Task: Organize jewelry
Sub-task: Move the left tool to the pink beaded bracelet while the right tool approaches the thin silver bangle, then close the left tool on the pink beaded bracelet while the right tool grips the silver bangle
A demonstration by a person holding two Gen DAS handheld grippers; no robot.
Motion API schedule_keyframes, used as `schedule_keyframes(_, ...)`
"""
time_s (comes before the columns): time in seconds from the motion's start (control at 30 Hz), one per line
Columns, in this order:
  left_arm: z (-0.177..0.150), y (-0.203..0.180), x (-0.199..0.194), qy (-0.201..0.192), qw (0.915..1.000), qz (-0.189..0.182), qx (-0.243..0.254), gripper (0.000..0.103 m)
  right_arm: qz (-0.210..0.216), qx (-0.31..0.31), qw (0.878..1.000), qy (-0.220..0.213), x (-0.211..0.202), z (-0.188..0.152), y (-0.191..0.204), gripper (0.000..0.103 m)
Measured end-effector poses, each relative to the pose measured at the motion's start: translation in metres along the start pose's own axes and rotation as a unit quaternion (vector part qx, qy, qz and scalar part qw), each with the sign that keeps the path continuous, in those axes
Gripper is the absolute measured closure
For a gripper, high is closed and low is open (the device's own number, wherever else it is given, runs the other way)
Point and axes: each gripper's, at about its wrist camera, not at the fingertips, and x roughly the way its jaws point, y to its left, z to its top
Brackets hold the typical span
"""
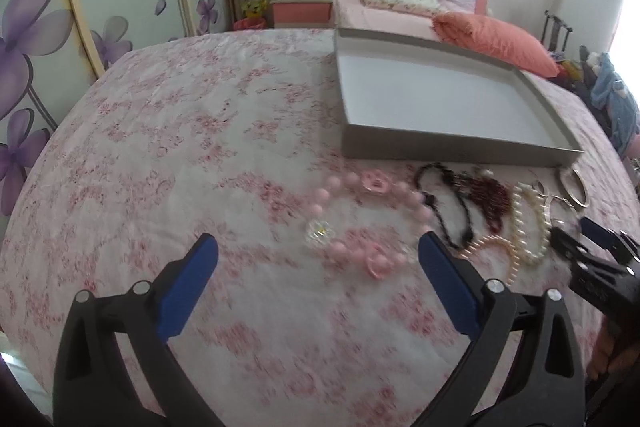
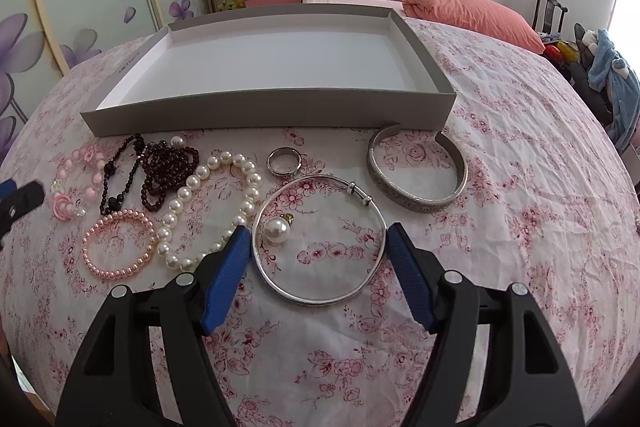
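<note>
A shallow grey tray (image 2: pixel 264 109) (image 1: pixel 448 147) lies empty on the floral bedspread. In front of it lies jewelry: a thin silver bangle (image 2: pixel 320 297), a pearl pendant (image 2: pixel 276 230) inside it, a wide silver cuff (image 2: pixel 420 201), a ring (image 2: pixel 283 163), a white pearl bracelet (image 2: pixel 180 199), a small pink pearl bracelet (image 2: pixel 116 273), dark red beads (image 2: pixel 164 167), black beads (image 2: pixel 116 183) and a pink bead bracelet (image 2: pixel 76 183) (image 1: pixel 360 219). My right gripper (image 2: pixel 318 243) is open, its fingers either side of the thin bangle. My left gripper (image 1: pixel 318 255) is open over the pink bead bracelet.
The jewelry lies on a bed covered by a pink floral sheet (image 2: pixel 520 227). A second bed with an orange pillow (image 2: pixel 472 13) stands behind. A wardrobe with purple flowers (image 1: pixel 48 27) is at the left. A chair with clothes (image 2: pixel 600 67) is at the right.
</note>
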Motion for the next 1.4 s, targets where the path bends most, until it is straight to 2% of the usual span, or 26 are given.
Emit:
schedule_keyframes(0.07, 0.004, -0.002, 0.005, 0.008, 0.9999, -0.007, 0.003, 0.007, 0.001, 0.001, 1.000, 0.000, 0.000, 0.000, 0.000, 0.033)
schedule_keyframes(0.17, 0.007, -0.007, 0.012, 0.010, 0.9998, 0.012, 0.013, 0.008, 0.001, 0.001, 1.000, 0.000, 0.000, 0.000, 0.001, 0.033)
schedule_keyframes(0.3, 0.011, -0.004, 0.025, 0.029, 0.9993, 0.022, 0.004, 0.025, 0.001, 0.001, 1.000, 0.000, 0.000, -0.001, 0.001, 0.033)
schedule_keyframes(0.43, 0.011, -0.003, 0.033, 0.042, 0.9987, 0.027, 0.008, 0.036, 0.001, 0.001, 1.000, 0.000, 0.000, -0.001, 0.001, 0.033)
schedule_keyframes(0.53, 0.011, -0.002, 0.034, 0.041, 0.9990, 0.017, 0.006, 0.045, 0.001, 0.001, 1.000, 0.000, 0.000, -0.001, 0.001, 0.033)
schedule_keyframes(0.63, 0.011, -0.004, 0.033, 0.035, 0.9993, 0.013, 0.007, 0.062, 0.002, 0.001, 1.000, -0.001, 0.000, -0.001, 0.001, 0.033)
schedule_keyframes(0.7, 0.011, -0.005, 0.032, 0.030, 0.9994, 0.010, 0.010, 0.084, 0.003, 0.002, 1.000, -0.001, 0.000, 0.000, 0.000, 0.033)
schedule_keyframes(0.97, 0.008, -0.005, 0.025, 0.021, 0.9997, 0.003, 0.009, 0.085, 0.022, 0.019, 0.999, -0.022, -0.007, 0.004, -0.007, 0.034)
schedule_keyframes(1.13, 0.011, -0.003, 0.016, 0.002, 0.9999, -0.009, 0.007, 0.085, 0.031, 0.018, 0.998, -0.043, -0.015, 0.008, -0.007, 0.034)
schedule_keyframes(1.4, 0.012, -0.008, -0.009, -0.042, 0.9982, -0.043, 0.007, 0.085, 0.037, 0.025, 0.998, -0.052, -0.019, 0.008, -0.011, 0.034)
